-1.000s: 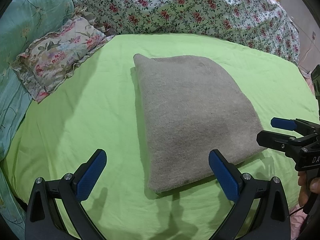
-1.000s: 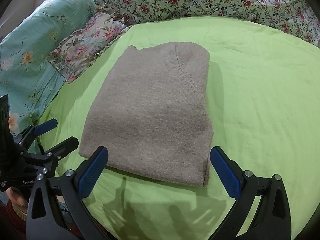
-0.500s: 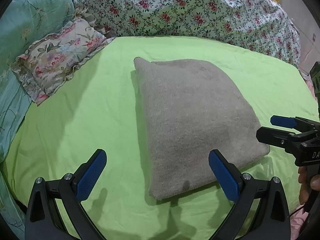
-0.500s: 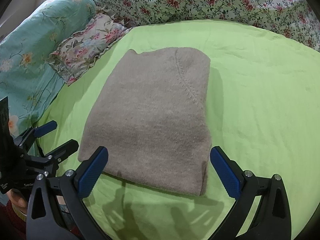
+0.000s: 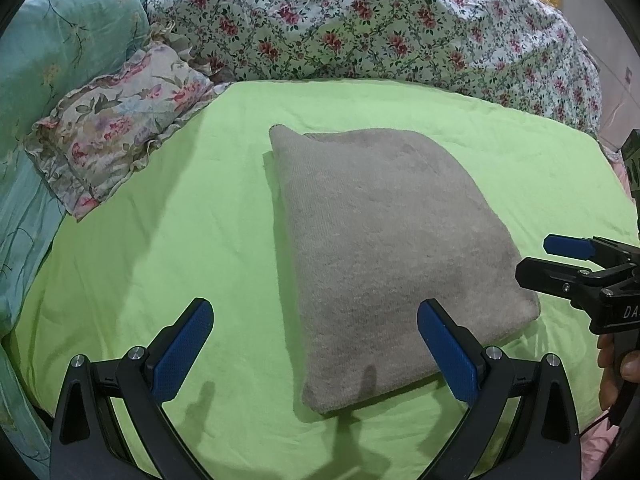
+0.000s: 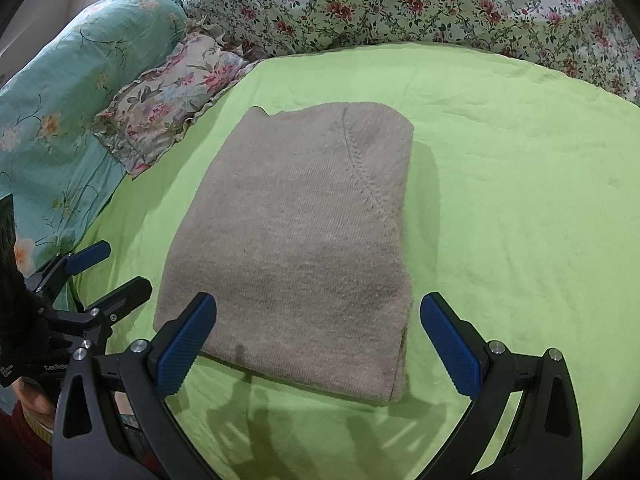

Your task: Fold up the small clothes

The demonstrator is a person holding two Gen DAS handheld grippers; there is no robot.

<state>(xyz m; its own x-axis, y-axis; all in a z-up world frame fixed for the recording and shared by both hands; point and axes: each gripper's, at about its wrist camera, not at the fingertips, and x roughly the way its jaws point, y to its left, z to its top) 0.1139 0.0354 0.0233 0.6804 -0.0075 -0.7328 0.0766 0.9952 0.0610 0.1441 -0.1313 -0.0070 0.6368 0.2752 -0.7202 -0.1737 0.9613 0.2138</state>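
Note:
A grey-beige knitted garment [image 5: 384, 248] lies folded into a thick rectangle on the green sheet [image 5: 168, 240]; it also shows in the right wrist view [image 6: 304, 240], with a stitched seam on its top layer. My left gripper [image 5: 316, 344] is open and empty, held above the garment's near left corner. My right gripper [image 6: 318, 344] is open and empty, above the garment's near edge. The right gripper shows at the right edge of the left wrist view [image 5: 560, 264], and the left gripper at the left edge of the right wrist view [image 6: 108, 268].
A frilled floral pillow [image 5: 116, 128] lies at the left of the sheet, with a teal floral quilt [image 5: 48, 60] beyond it. A white floral quilt [image 5: 380, 24] is heaped along the back. The green sheet [image 6: 520, 200] extends to the right of the garment.
Both grippers have drawn back and risen slightly from the folded garment, so it sits a little lower in both views. The garment itself has not moved.

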